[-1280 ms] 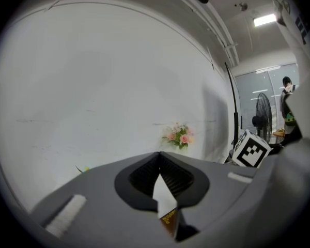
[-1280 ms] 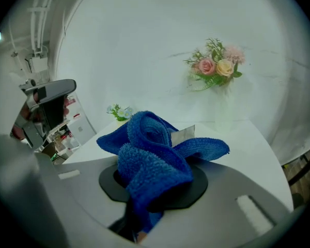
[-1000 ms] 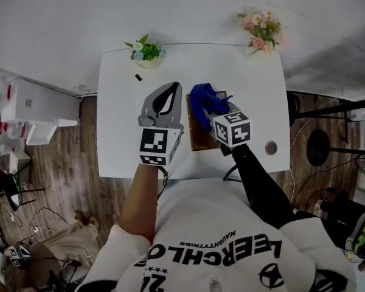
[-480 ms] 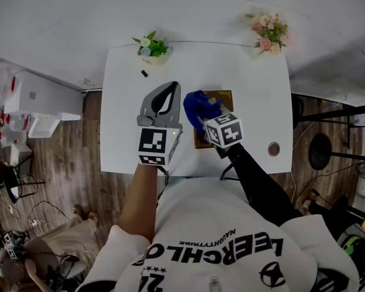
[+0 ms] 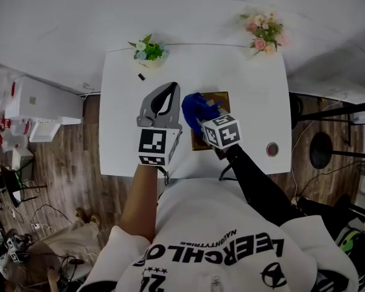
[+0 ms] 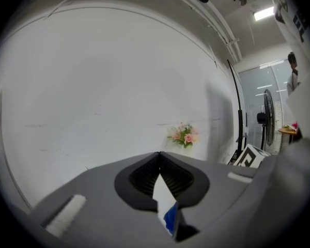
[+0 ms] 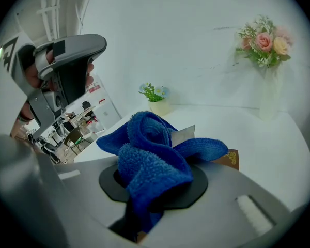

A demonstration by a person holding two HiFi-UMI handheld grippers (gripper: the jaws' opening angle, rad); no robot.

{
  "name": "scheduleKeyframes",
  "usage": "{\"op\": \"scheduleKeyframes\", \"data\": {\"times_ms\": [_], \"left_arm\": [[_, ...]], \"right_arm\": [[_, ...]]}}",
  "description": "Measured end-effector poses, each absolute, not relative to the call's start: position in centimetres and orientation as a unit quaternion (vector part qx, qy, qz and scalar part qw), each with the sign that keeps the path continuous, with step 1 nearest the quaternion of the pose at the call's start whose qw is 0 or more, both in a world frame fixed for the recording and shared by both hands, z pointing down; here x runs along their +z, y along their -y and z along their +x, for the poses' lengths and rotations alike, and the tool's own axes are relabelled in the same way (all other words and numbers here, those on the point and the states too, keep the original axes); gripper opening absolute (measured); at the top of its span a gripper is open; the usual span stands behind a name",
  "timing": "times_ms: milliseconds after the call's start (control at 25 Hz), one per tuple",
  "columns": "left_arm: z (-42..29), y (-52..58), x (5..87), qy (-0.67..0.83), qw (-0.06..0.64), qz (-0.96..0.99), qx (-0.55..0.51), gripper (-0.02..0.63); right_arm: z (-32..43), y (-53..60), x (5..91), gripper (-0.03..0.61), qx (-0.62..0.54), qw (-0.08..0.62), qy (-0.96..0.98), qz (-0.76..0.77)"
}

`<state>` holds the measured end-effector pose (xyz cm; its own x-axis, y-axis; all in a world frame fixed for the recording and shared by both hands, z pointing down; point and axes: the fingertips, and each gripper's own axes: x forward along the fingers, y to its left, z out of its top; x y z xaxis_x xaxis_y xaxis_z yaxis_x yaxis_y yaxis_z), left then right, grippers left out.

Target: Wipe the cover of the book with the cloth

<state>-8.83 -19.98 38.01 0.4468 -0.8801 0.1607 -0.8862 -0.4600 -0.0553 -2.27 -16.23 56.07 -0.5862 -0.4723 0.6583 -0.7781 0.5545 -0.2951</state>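
Right gripper (image 5: pixel 201 118) clenched on blue cloth (image 5: pixel 194 106), wad bunched up over left part of brown book (image 5: pixel 221 97). Book lies flat mid-table (image 5: pixel 255 72), near front edge. Versus a second ago, I've dragged cloth toward book's left edge, so cover's far right corner shows now. Barely any shift since half a second back. Left gripper (image 5: pixel 170 88) same spot as before, hanging over table just left of book, jaws pinched together, nothing in them.
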Motion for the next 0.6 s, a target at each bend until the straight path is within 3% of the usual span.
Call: {"op": "scheduleKeyframes", "data": {"times_ms": [600], "left_arm": [[-5.8, 20.2, 38.3, 0.496, 0.016, 0.864, 0.089, 0.058]], "right_arm": [[2.2, 16.7, 56.8, 0.087, 0.290, 0.267, 0.825, 0.406]]}}
